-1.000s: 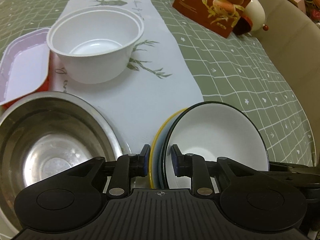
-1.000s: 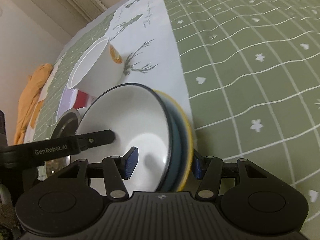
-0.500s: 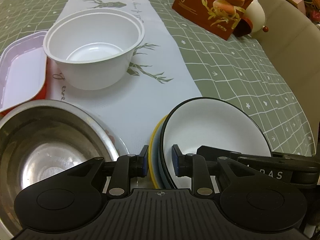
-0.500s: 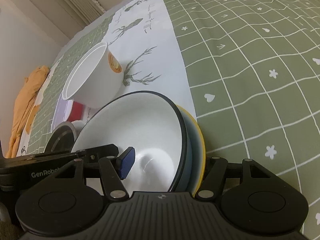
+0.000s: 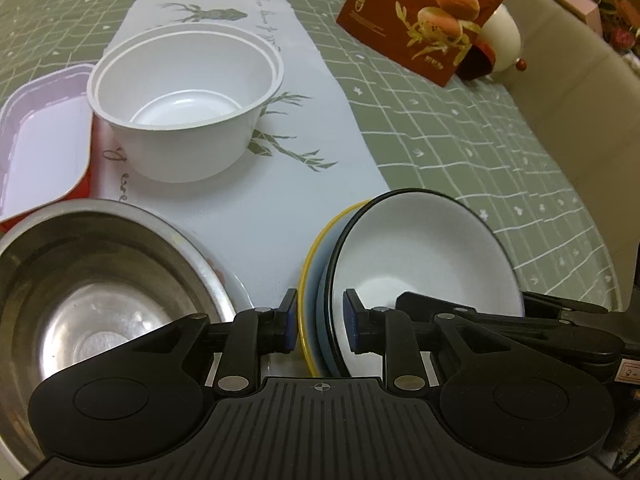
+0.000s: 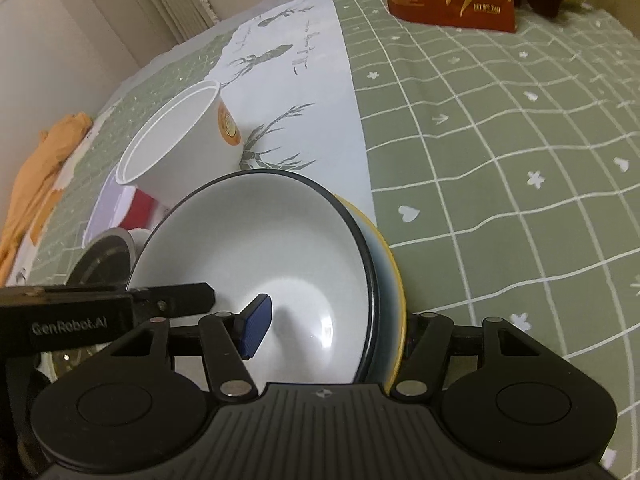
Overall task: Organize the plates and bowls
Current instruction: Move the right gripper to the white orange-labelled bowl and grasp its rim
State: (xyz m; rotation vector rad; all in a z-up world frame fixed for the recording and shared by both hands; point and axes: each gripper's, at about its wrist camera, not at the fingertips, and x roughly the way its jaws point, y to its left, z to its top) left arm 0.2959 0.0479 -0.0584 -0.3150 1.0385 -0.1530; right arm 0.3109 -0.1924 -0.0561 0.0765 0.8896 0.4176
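The left gripper [image 5: 320, 322] has its two blue pads closed against the near rim of a stack of nested dishes: a white ceramic bowl with a dark rim [image 5: 424, 256] sitting inside a blue dish [image 5: 322, 304] and a yellow-rimmed plate [image 5: 306, 284]. The stack is tilted up on edge, its hollow facing right. One pad sits outside the yellow rim, the other inside the white bowl.

The right gripper [image 6: 332, 326] straddles the same stack [image 6: 256, 256] from the other side. Its jaws stand wider apart: one blue pad hovers inside the white bowl without clearly touching it, and the other finger is hidden behind the yellow rim, so whether it is gripping cannot be told.

To the left of the stack, near the camera, sits a large stainless steel bowl [image 5: 100, 280], empty. Farther away stands a white plastic tub [image 5: 188, 96] on a white table runner printed with deer [image 5: 280, 160]. At far left lies a rectangular white and red tray [image 5: 40, 140]. A red-brown snack bag [image 5: 432, 12] stands at the far right on the green checked tablecloth [image 5: 480, 140].

The task looks partly done: three dishes are already nested, while the steel bowl, plastic tub and tray remain separate. The held stack likely still needs setting down flat.
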